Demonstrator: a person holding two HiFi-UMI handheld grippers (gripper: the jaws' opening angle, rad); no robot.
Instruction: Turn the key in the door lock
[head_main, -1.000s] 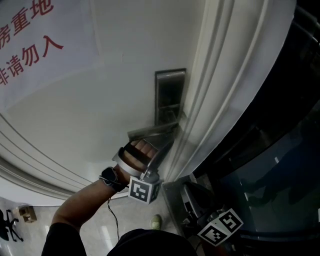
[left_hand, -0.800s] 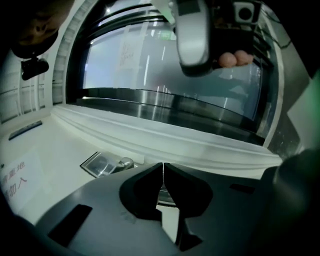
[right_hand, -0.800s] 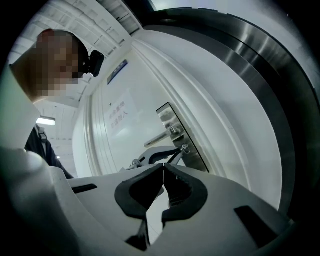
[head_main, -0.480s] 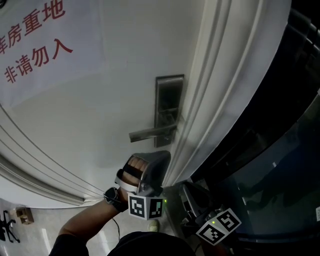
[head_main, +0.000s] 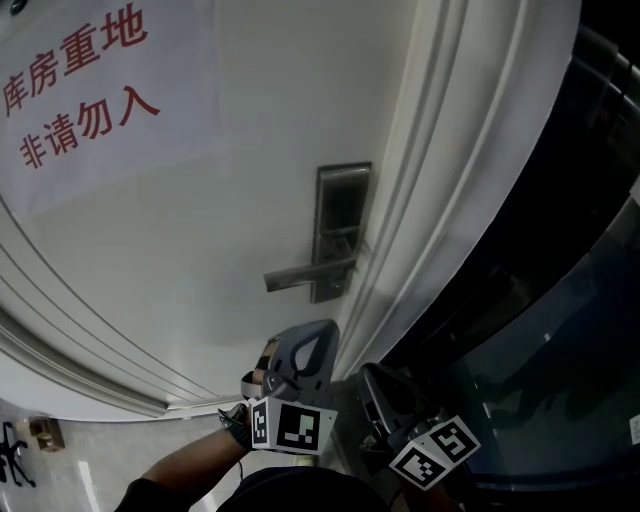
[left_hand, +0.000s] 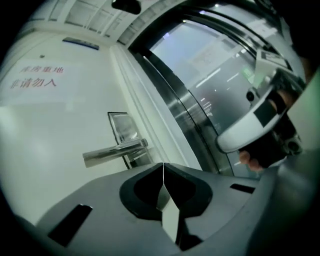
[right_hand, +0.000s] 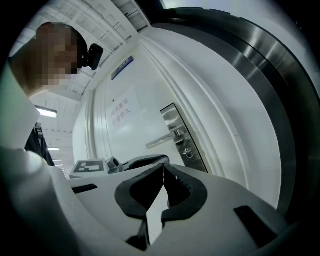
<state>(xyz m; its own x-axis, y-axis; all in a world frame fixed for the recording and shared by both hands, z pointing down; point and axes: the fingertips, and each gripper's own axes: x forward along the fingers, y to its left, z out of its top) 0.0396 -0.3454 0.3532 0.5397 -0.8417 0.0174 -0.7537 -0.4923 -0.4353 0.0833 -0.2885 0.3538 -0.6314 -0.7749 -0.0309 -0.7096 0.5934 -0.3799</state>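
Door lock plate (head_main: 342, 200) with lever handle (head_main: 305, 272), red notice (head_main: 90, 115) reading 非请勿入

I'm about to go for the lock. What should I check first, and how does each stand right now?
1. Left tongs free of any load: ok, shut on nothing.
2. Right tongs free of any load: ok, shut on nothing.
3. Tongs open to take a key: not ok, both are shut.
4. Key seated in the lock under the handle: cannot tell, too small.
5. Left tongs at the lock: not ok, they are below the handle and apart from it.
6. Way to the lock: ok, nothing stands between.
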